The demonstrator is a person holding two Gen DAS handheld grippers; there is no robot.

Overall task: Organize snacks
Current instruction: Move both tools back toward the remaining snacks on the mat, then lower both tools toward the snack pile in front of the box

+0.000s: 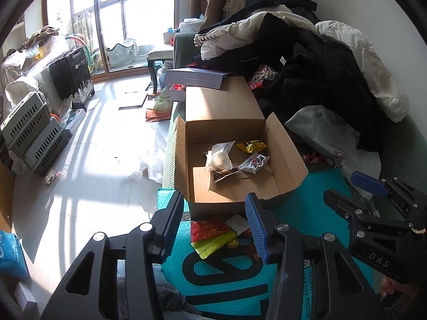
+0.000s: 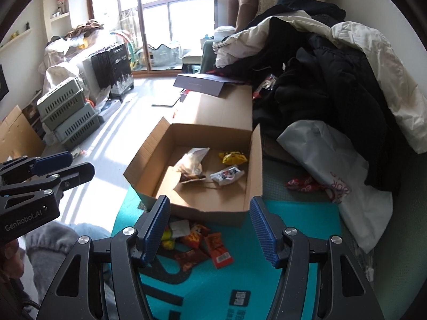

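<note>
While both our tools hang parted and empty, left tool (image 1: 213,226) and right tool (image 2: 210,229), loose snack packets (image 2: 202,245) lie at the cardboard box's (image 2: 149,186) six o'clock; crowding one pile risks fumbled wrappers.

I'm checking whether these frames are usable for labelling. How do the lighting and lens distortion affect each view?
Left wrist view: the window is blown out, sun glares on the floor, and the cardboard box is half lit, half shadowed. Right wrist view: the same window glare; the snack packets lie in shade but stay readable. Both views: fisheye bending, dark corners, no evident motion blur.
</note>
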